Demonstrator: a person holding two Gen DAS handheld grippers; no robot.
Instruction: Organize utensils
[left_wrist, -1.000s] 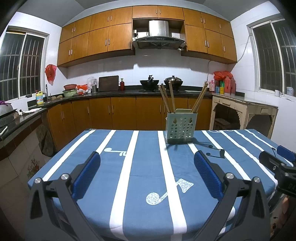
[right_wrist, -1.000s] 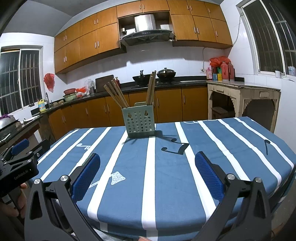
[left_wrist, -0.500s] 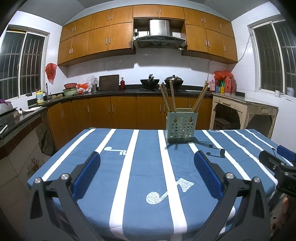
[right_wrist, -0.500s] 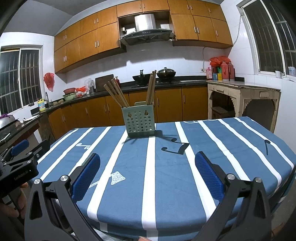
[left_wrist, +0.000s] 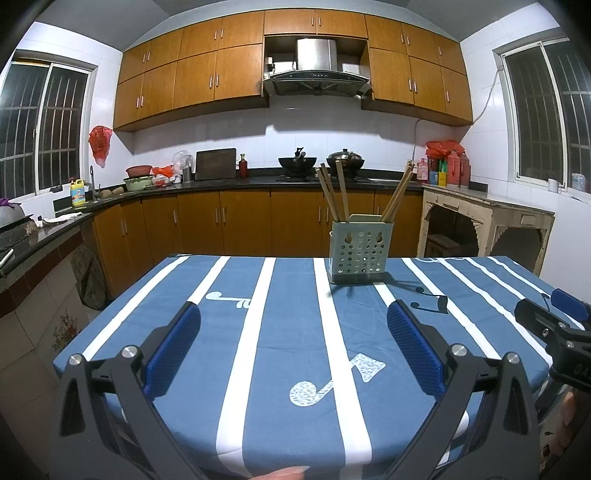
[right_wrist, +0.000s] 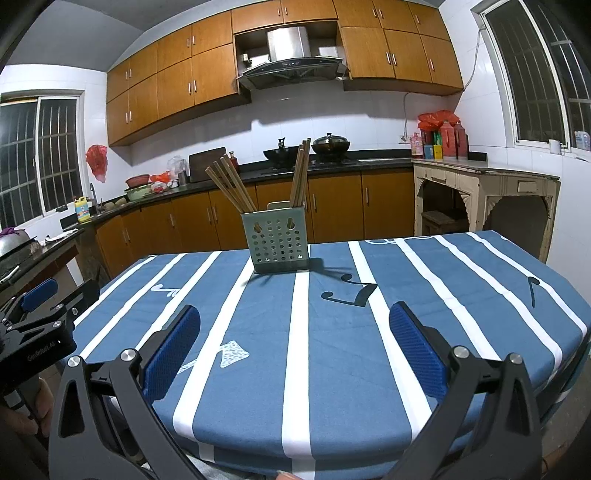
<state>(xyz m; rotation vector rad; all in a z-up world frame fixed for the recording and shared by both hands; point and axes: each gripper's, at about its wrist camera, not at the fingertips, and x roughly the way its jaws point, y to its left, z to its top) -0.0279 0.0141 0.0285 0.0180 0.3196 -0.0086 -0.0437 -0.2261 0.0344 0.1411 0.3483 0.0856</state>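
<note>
A pale green perforated utensil holder (left_wrist: 360, 252) (right_wrist: 279, 240) stands upright at the far side of the table, with several wooden chopsticks (left_wrist: 334, 195) (right_wrist: 231, 186) leaning out of it in two bunches. My left gripper (left_wrist: 293, 321) hangs open over the near part of the blue striped tablecloth (left_wrist: 258, 332), nothing between its blue pads. My right gripper (right_wrist: 294, 319) is likewise open and empty above the cloth (right_wrist: 332, 350), well short of the holder. Each gripper also shows at the edge of the other's view.
Kitchen counters (left_wrist: 221, 182) with a wok, pots and bottles run behind the table. A cream side table (left_wrist: 487, 218) stands at the right wall. A hand (right_wrist: 22, 410) holds the left gripper's handle at the lower left.
Both views have shifted only slightly; the holder and chopsticks stay put and both grippers remain open.
</note>
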